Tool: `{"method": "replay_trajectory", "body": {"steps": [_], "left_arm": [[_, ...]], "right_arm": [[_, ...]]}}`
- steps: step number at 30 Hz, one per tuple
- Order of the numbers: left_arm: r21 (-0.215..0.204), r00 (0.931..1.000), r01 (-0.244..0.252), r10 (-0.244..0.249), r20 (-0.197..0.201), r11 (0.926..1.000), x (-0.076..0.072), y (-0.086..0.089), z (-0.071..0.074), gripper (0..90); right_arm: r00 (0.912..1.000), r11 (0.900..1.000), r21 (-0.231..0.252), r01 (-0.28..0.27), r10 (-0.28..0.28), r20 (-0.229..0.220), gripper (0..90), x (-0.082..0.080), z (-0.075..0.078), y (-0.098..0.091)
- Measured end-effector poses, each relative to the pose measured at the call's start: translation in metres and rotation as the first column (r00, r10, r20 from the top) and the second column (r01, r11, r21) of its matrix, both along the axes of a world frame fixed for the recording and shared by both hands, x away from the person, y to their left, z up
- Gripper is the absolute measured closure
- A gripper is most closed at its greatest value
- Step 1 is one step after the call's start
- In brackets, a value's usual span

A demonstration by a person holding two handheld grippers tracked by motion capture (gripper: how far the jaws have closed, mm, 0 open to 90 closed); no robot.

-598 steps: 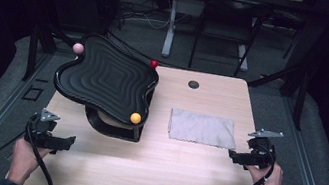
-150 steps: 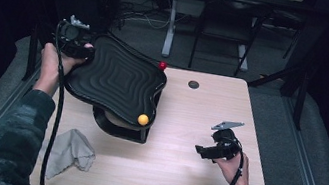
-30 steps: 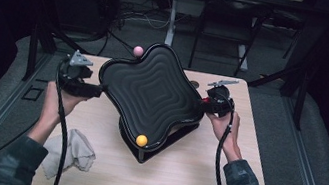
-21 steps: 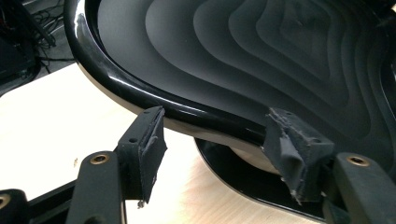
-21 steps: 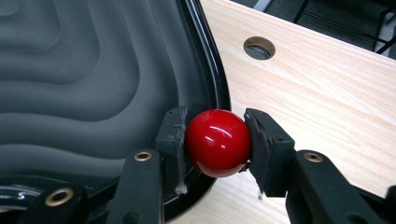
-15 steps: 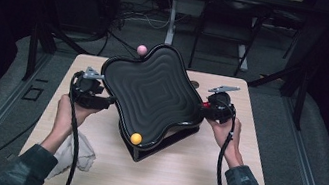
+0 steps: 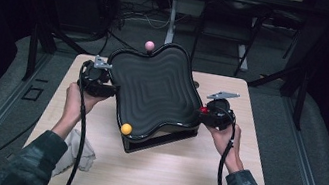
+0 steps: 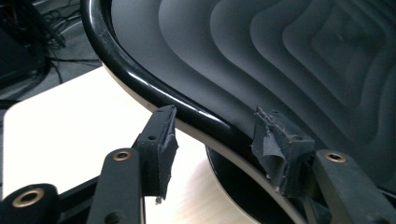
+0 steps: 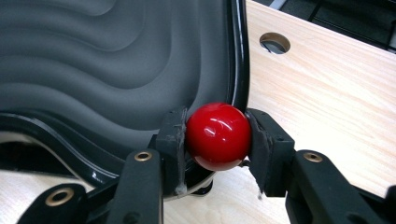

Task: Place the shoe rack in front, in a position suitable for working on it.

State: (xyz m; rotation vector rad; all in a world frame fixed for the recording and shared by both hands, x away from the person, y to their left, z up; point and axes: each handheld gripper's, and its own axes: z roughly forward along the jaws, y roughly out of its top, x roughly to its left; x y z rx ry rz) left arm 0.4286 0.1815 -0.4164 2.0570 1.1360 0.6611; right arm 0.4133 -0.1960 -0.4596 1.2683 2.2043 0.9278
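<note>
Board [image 7: 157, 91], black and wavy, sat mid-frame on the worktop [image 7: 179, 176] in the high view; the left gripper [image 8: 212, 140] fingers, just closing, straddled its rim unpressed, while the right gripper [image 9: 215, 137] fingers pinched its red ball [image 9: 218, 136].

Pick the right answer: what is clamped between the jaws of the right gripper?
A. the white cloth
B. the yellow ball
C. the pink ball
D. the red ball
D: in the right gripper view both pads of the right gripper press on the red ball at the rim of the black wavy tray.
</note>
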Motion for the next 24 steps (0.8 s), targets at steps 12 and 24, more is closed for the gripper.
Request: {"method": "replay_trajectory", "body": {"steps": [12, 24], "left_arm": [[-0.072, 0.9995, -0.008, 0.005, -0.031, 0.9974, 0.019, 0.013, -0.001, 42.0], [-0.089, 0.9948, 0.093, -0.097, -0.032, 0.9916, -0.057, 0.011, -0.007, 14.3]], "right_arm": [[0.9997, 0.9995, 0.018, -0.025, 0.025, -0.003, 59.7, -0.010, -0.002, 0.009], [0.9996, 0.9996, 0.001, -0.030, 0.030, 0.004, 59.7, -0.013, -0.002, 0.012]]}}
